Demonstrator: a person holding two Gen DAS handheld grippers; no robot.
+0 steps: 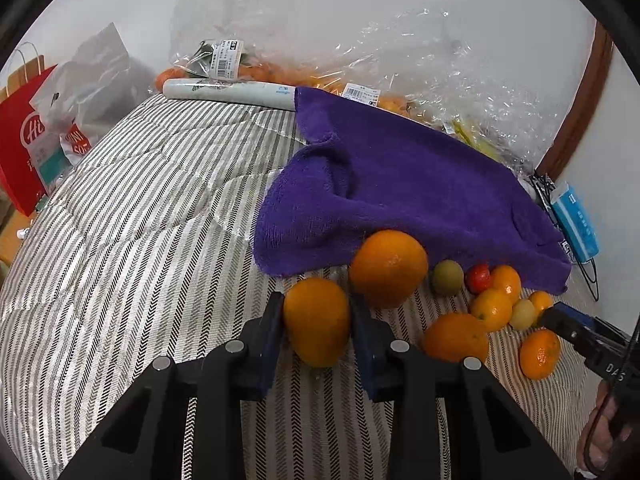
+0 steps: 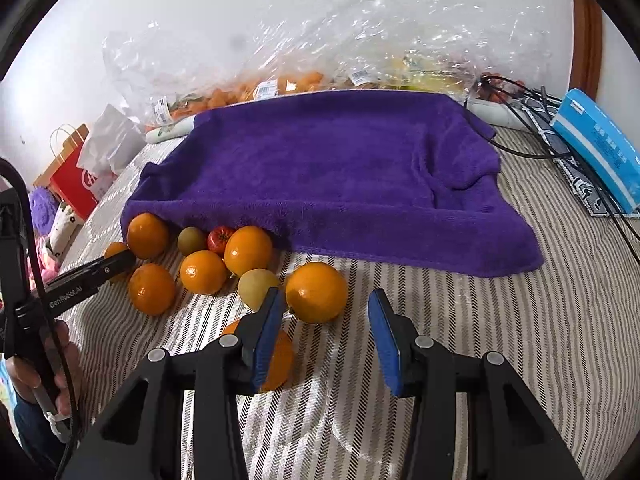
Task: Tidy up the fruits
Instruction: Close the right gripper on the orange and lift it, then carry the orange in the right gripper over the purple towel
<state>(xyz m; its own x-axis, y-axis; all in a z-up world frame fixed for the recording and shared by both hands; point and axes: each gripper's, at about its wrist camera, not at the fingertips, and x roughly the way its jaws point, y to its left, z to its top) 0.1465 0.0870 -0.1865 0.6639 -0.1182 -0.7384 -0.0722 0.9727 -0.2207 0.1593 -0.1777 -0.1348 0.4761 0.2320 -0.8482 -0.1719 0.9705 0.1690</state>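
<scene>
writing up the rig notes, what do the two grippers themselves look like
Both are black plastic linkages with silver rivets and blue pads. The left gripper carries white "GenRobot.AI" lettering, seen from the right wrist, and a black cable; the right gripper shows "DAS" lettering, seen from the left wrist.
</scene>
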